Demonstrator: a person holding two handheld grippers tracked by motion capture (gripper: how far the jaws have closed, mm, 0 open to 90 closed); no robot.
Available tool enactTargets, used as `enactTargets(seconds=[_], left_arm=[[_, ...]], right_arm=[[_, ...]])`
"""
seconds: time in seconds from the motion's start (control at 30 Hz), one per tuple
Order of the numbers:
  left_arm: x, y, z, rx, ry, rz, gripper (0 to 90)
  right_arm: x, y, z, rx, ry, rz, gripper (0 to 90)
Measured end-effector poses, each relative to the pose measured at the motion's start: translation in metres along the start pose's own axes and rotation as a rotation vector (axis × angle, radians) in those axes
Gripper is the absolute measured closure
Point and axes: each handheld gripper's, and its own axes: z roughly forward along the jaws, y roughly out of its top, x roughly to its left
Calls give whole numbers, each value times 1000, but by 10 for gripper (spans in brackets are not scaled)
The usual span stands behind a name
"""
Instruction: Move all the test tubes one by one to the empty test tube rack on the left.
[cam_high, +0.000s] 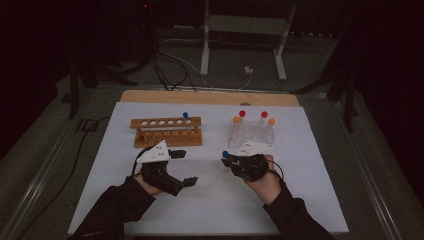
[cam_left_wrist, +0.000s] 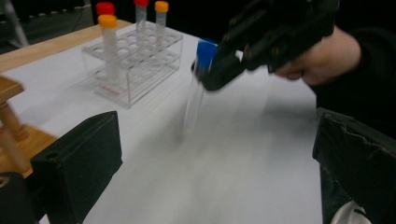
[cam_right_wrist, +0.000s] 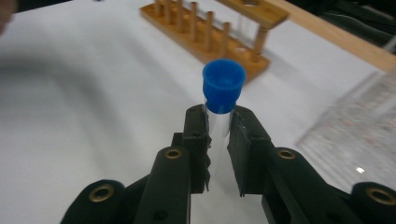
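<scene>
Covering wooden table (cam_high: 210, 97): white sheet (cam_high: 210, 195); dark room; cables (cam_high: 170, 70) behind.

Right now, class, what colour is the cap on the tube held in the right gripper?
Blue: the cap on the tube shows best in the right gripper view.

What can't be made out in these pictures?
- Lower end of the blue-capped tube: smeared by motion blur in the left gripper view; hidden behind the right gripper jaws in its own view.
- Clear rack: blurred and cut by the right gripper view's edge.
- Wooden rack holes: too small in the high view.
</scene>
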Motion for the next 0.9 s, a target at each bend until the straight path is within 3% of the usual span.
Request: enactTargets(seconds=[0.2,0.37,0.43,0.67,0.9], left_arm=[[-3,11,12,-10,-23,23,48],[-5,18,23,-21,-32,45,159],[-4,20,28,-20,-35,45,164],[-4,22,39,-30,-24,53,382],[-5,22,52,-5,-8,86,550]], right_arm=[[11,0,3,6,36,-16,769],[17,1,4,3,61,-25,769],[18,2,4,4,64,-25,769],[20,2,4,1,78,-24,769],[21,3,2,-2,82,-26,769]])
